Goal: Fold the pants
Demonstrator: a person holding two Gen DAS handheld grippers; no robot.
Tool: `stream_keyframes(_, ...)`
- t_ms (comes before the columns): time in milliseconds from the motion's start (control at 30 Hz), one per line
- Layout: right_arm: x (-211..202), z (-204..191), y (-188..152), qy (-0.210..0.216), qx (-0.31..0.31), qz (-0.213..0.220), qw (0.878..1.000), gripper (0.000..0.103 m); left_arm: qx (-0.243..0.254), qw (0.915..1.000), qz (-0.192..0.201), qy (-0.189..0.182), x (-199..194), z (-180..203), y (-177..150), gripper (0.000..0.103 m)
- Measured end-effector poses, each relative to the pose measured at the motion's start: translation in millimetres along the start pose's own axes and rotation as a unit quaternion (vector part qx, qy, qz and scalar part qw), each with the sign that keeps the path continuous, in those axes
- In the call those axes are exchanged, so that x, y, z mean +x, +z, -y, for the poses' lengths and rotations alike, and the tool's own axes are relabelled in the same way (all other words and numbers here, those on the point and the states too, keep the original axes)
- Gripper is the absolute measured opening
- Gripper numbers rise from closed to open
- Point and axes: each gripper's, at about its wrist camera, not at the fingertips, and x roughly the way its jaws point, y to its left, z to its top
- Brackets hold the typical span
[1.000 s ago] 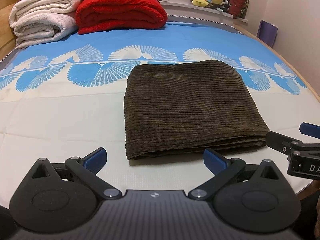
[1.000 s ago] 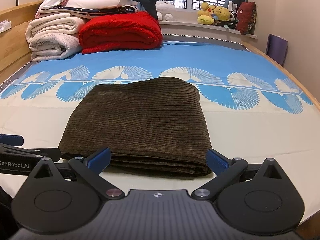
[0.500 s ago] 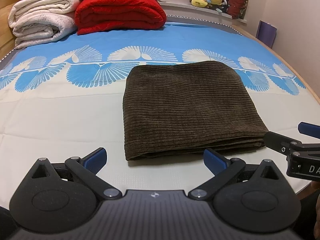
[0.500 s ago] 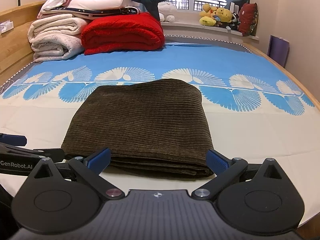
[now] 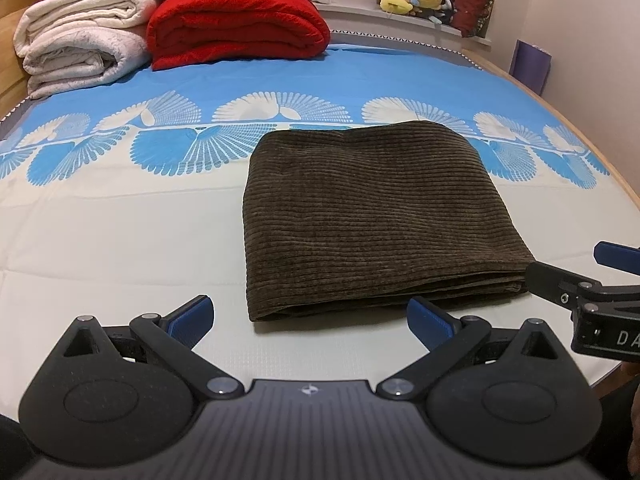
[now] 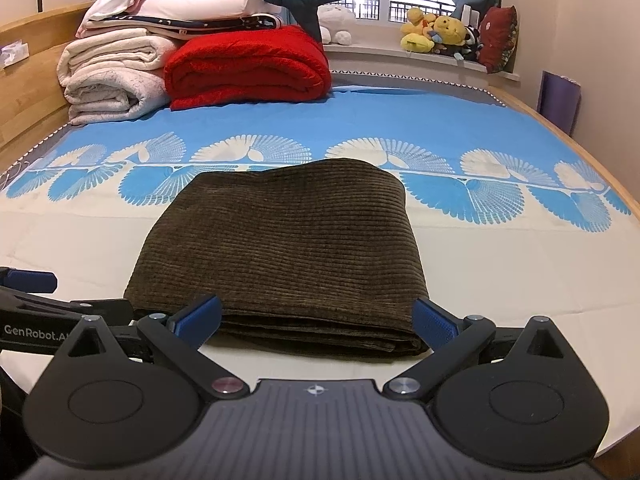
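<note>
The brown corduroy pants (image 5: 372, 216) lie folded into a flat rectangle on the bed, with the stacked layers showing along the near edge; they also show in the right wrist view (image 6: 284, 252). My left gripper (image 5: 310, 316) is open and empty, just short of the pants' near left edge. My right gripper (image 6: 316, 318) is open and empty, its blue pads level with the near edge of the pants. The right gripper also shows at the right in the left wrist view (image 5: 588, 276). The left gripper shows at the left edge of the right wrist view (image 6: 36, 292).
The bed sheet (image 5: 120, 220) is cream near me and blue with white fan prints farther off. Folded white blankets (image 5: 80, 48) and a red blanket (image 5: 236, 24) are stacked at the head. Plush toys (image 6: 440, 34) sit on the window sill. The wooden bed edge (image 6: 600, 176) runs along the right.
Both grippers have lifted and pulled back slightly, so the pants sit a little lower and farther in both views. The pants have not moved and both grippers stay open.
</note>
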Motion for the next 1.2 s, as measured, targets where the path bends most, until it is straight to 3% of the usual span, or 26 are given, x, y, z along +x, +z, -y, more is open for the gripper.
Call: stream_keyframes(1200,0.8,1.1,1.3,0.002,0.000,0.002,1.000,0.101,0.006,1.0000,0.007,-0.004,-1.4,1.5,-1.7,0.103)
